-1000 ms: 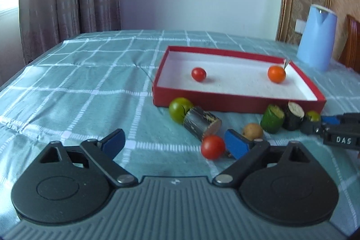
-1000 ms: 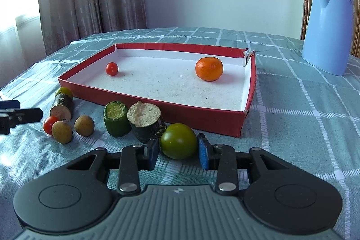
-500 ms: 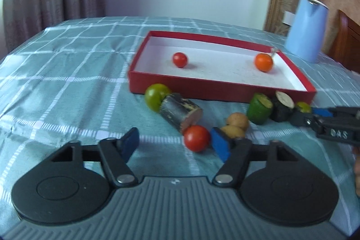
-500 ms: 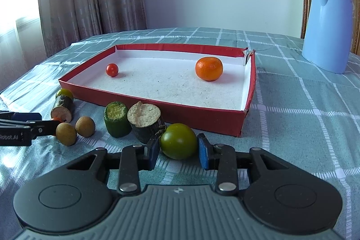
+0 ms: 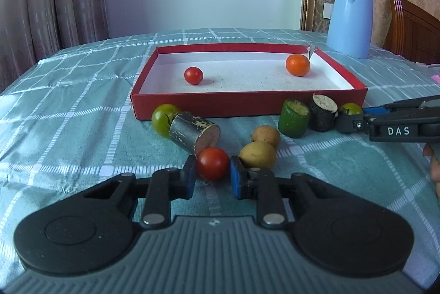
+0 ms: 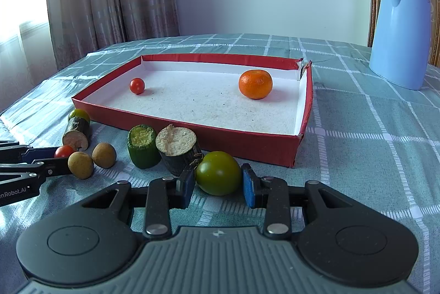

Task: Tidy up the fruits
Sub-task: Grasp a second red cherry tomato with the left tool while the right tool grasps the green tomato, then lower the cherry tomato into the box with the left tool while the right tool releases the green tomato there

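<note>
A red tray [image 5: 247, 106] [image 6: 170, 117] holds a small red tomato [image 5: 193, 75] and an orange [image 5: 297, 65] [image 6: 255, 84]. My left gripper [image 5: 212, 174] is shut on a red cherry tomato [image 5: 212, 163] on the cloth, which also shows in the right wrist view [image 6: 63, 151]. My right gripper [image 6: 218, 179] is shut on a green tomato [image 6: 218, 173] in front of the tray; in the left wrist view the green tomato [image 5: 350, 109] sits at the right gripper's tips.
On the cloth lie two brown fruits [image 5: 258, 155] [image 5: 266, 135], a green cucumber stub [image 5: 293, 121], a dark stub [image 5: 323, 111], a dark cylinder [image 5: 194, 133] and another green tomato [image 5: 163, 119]. A blue kettle [image 6: 400, 32] stands at the back right.
My left gripper moved right onto the red cherry tomato and closed its wide-open jaws on it. The right gripper stayed shut on the green tomato.
</note>
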